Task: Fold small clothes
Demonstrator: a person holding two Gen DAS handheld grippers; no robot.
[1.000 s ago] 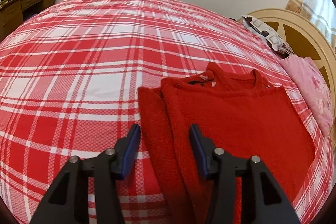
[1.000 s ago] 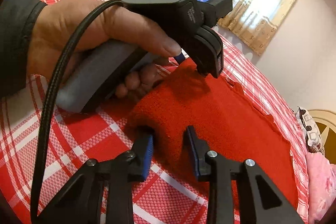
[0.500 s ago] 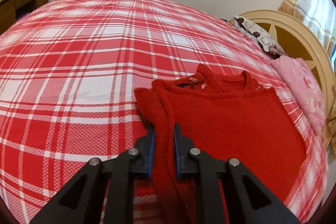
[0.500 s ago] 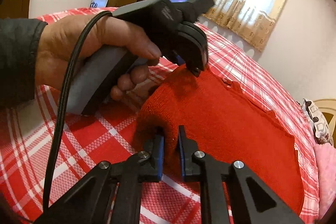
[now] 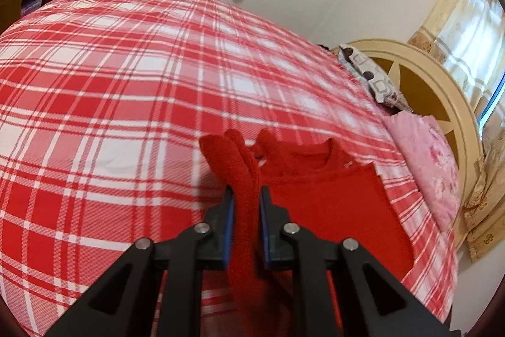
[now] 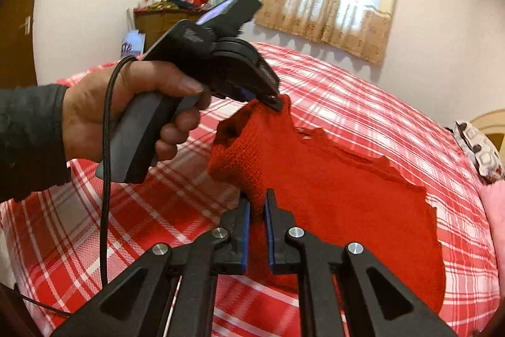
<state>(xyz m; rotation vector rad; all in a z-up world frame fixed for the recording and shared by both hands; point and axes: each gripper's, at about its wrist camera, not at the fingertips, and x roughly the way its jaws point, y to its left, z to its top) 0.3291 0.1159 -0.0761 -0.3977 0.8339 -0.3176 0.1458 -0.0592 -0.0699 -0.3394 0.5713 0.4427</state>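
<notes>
A small red knitted sweater [image 5: 328, 198] lies on a bed covered with a red-and-white plaid sheet [image 5: 120, 90], its neckline toward the far side and its near edge pulled up off the sheet in two places. The left tool [image 5: 246, 210], with black arms and blue pads, is clamped on a folded strip of the knit along the sweater's left side, the fabric rising in a ridge between its jaws. The right tool [image 6: 257, 212] is pinched tight on a bunched corner of the same sweater [image 6: 331, 195], lifting it into a peak. In the right wrist view a hand [image 6: 126, 112] in a dark sleeve grips the left tool's grey handle, a black cable [image 6: 105, 179] trailing down. Beyond the sweater lie a pink floral quilt [image 5: 432, 160], a patterned pillow [image 5: 372, 78] and a cream wooden headboard [image 5: 442, 90].
</notes>
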